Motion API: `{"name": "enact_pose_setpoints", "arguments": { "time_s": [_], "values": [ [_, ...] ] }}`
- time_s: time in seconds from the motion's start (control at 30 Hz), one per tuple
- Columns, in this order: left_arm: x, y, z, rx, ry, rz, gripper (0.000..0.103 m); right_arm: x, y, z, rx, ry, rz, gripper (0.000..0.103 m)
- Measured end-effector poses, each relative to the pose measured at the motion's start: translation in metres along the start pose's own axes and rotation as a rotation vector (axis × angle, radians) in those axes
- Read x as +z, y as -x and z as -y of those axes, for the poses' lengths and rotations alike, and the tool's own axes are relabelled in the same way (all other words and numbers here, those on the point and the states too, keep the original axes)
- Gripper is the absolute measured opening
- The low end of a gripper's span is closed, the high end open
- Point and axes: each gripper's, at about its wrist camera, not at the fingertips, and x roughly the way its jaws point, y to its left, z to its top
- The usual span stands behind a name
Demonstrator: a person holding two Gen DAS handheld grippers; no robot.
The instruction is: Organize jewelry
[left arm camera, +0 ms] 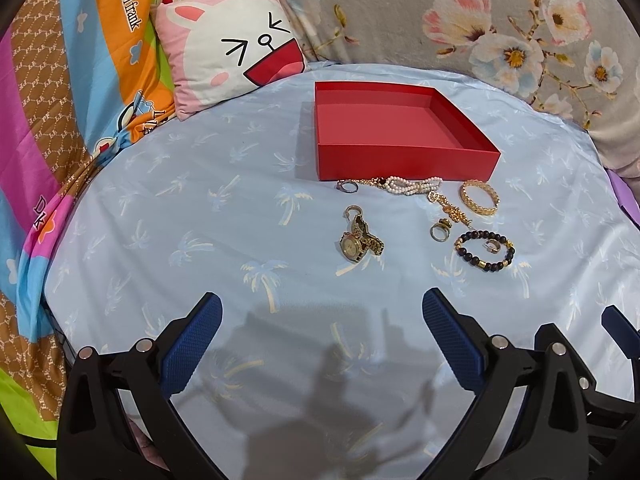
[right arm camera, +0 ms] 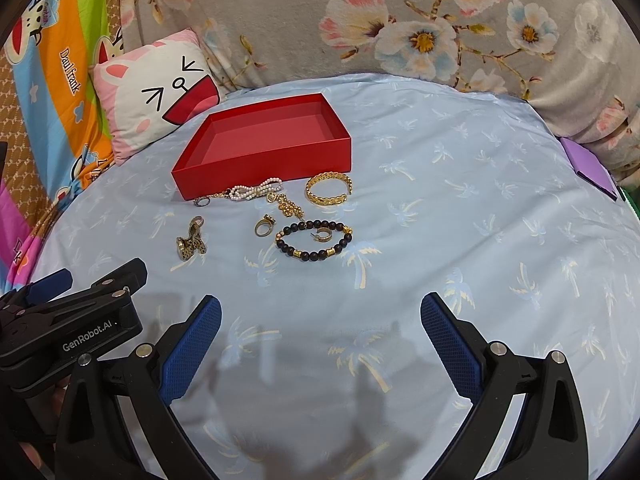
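— So, we hold the left gripper and right gripper wide, empty, nearest.
— Farther: watch, beaded bracelet, then the red box.
— The pearl strand may snag its neighbours.

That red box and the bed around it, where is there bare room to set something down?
The red box is bare inside. The blue sheet lies bare right of the gold bangle, and in front of the beaded bracelet toward both grippers. It is crowded along the box's near wall, around the pearl piece and watch.
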Motion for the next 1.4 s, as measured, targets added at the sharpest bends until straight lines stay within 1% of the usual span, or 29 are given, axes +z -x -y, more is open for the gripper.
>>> {"name": "enact_pose_setpoints", "arguments": {
  "time_s": [0.1,0.2,0.37,0.43,0.57,0.67,0.77,0.83,0.87,0.93,0.97,1.0,1.07,1.1,1.13,1.17,1.2,1.23,1.27,1.3,1.33,1.4],
  "values": [
    [-0.002,-0.004,0.002,-0.014,-0.002,-0.017,0.098,0.000,-0.001,-0.001,0.005,0.001,-0.004,0.098],
    [-0.002,-0.014,-0.003,-0.052,0.008,-0.048,0.098,-0.002,-0.003,-0.001,-0.009,0.009,-0.015,0.098],
    [-0.003,-0.028,-0.023,-0.033,0.077,-0.068,0.098,-0.007,-0.017,0.009,-0.006,-0.011,-0.042,0.098],
    [-0.001,-0.033,-0.029,-0.038,0.091,-0.074,0.098,-0.006,-0.026,0.012,-0.002,-0.012,-0.050,0.098],
    [0.003,-0.043,-0.032,-0.055,0.077,-0.081,0.098,0.000,-0.044,0.014,0.011,-0.011,-0.072,0.090],
    [0.009,-0.054,-0.028,-0.076,0.055,-0.087,0.098,0.002,-0.057,0.017,0.022,-0.030,-0.094,0.090],
    [0.015,-0.068,-0.019,-0.116,0.046,-0.101,0.096,0.003,-0.067,0.018,0.034,-0.049,-0.113,0.090],
    [0.020,-0.080,-0.011,-0.143,0.043,-0.114,0.088,0.003,-0.073,0.018,0.035,-0.049,-0.124,0.090],
    [0.022,-0.086,-0.008,-0.148,0.043,-0.122,0.087,0.003,-0.075,0.018,0.033,-0.049,-0.128,0.090],
    [0.026,-0.098,-0.002,-0.162,0.046,-0.139,0.077,0.004,-0.079,0.018,0.028,-0.047,-0.132,0.090],
    [0.027,-0.104,0.000,-0.168,0.045,-0.151,0.074,0.006,-0.081,0.019,0.023,-0.046,-0.133,0.090],
    [0.028,-0.105,0.003,-0.155,0.036,-0.137,0.073,0.006,-0.083,0.019,0.021,-0.046,-0.134,0.090],
    [0.029,-0.107,0.007,-0.158,0.022,-0.133,0.070,0.008,-0.086,0.020,0.021,-0.049,-0.136,0.090],
    [0.030,-0.108,0.008,-0.160,0.019,-0.130,0.066,0.009,-0.088,0.020,0.021,-0.051,-0.138,0.090],
    [0.031,-0.108,0.008,-0.160,0.016,-0.127,0.059,0.010,-0.090,0.021,0.023,-0.052,-0.140,0.090],
    [0.032,-0.108,0.009,-0.161,0.011,-0.124,0.056,0.010,-0.091,0.021,0.024,-0.052,-0.142,0.090],
    [0.032,-0.108,0.009,-0.163,0.006,-0.123,0.047,0.010,-0.093,0.020,0.027,-0.052,-0.144,0.090],
    [0.032,-0.108,0.009,-0.171,0.005,-0.123,0.035,0.011,-0.094,0.020,0.031,-0.052,-0.146,0.090],
    [0.033,-0.108,0.009,-0.183,0.005,-0.127,0.030,0.012,-0.096,0.020,0.035,-0.053,-0.147,0.090],
    [0.033,-0.108,0.009,-0.190,0.007,-0.130,0.021,0.013,-0.097,0.021,0.038,-0.053,-0.148,0.090],
    [0.034,-0.108,0.009,-0.205,0.011,-0.137,0.017,0.014,-0.099,0.021,0.042,-0.054,-0.149,0.090],
    [0.034,-0.107,0.008,-0.225,0.014,-0.141,0.016,0.017,-0.101,0.022,0.058,-0.060,-0.148,0.090]
  ]
}}
